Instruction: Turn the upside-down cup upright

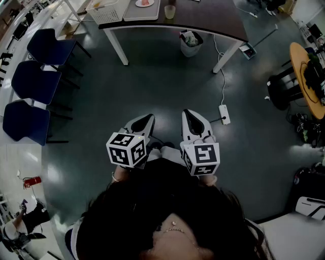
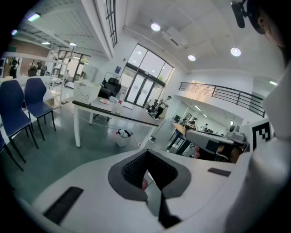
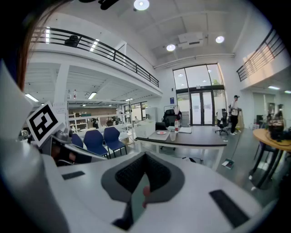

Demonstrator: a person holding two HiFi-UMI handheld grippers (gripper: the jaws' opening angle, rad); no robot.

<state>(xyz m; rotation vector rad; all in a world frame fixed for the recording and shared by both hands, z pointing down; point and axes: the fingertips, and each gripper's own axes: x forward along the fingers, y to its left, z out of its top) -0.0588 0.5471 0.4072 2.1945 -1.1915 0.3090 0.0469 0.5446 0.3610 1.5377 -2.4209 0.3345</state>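
Both grippers are held close to the body, side by side over the floor and angled slightly down. Left gripper (image 1: 148,118) (image 2: 146,158): jaws pressed together, nothing between them. Right gripper (image 1: 188,112) (image 3: 145,160): same, closed on nothing. Floor ahead: power strip (image 1: 224,114) just right of the right gripper's tip, with its cable running far toward the counter. Blue chairs (image 1: 35,81) are lined up along the left. Further out, a bin (image 1: 190,44) sits under the counter (image 1: 213,18). The cup (image 1: 169,11) (image 3: 172,134) stands on the counter near its near edge, just right of a tray (image 1: 142,12), with a white basket (image 1: 106,11) left of that. The cup is well apart from both grippers. Can't tell at this range which way up it is.
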